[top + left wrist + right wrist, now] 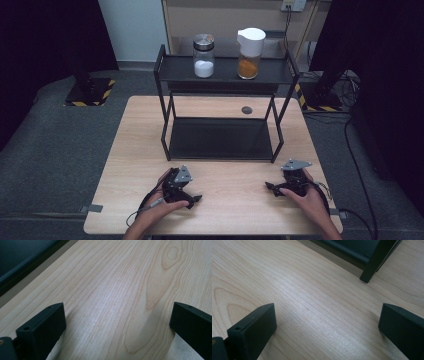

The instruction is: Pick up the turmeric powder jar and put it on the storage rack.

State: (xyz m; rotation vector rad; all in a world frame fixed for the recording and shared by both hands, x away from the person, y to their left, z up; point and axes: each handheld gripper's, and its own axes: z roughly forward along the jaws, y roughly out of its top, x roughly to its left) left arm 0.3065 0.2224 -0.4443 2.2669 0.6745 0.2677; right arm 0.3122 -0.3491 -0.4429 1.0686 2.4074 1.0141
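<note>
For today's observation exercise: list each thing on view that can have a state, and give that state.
Left gripper: open, empty, low over the table.
Right gripper: open, empty, low over the table.
Salt jar: upright, lidded, on the rack's top shelf.
Orange spice jar: upright, capped, beside it.
Rack's lower shelf: bare.

Two jars are counted on the top shelf of one black rack (pixel 170 75): one glass jar of white powder (pixel 204 56) and, just beside it to the right, one white-lidded jar of orange powder (pixel 249 53). One small dark disc (pixel 246 110) is counted on the counter (pixel 125 160) behind the rack's lower shelf. Two tools are counted in front of the rack, the left tool (pixel 194 201) and the right tool (pixel 270 187), each held in one hand.
</note>
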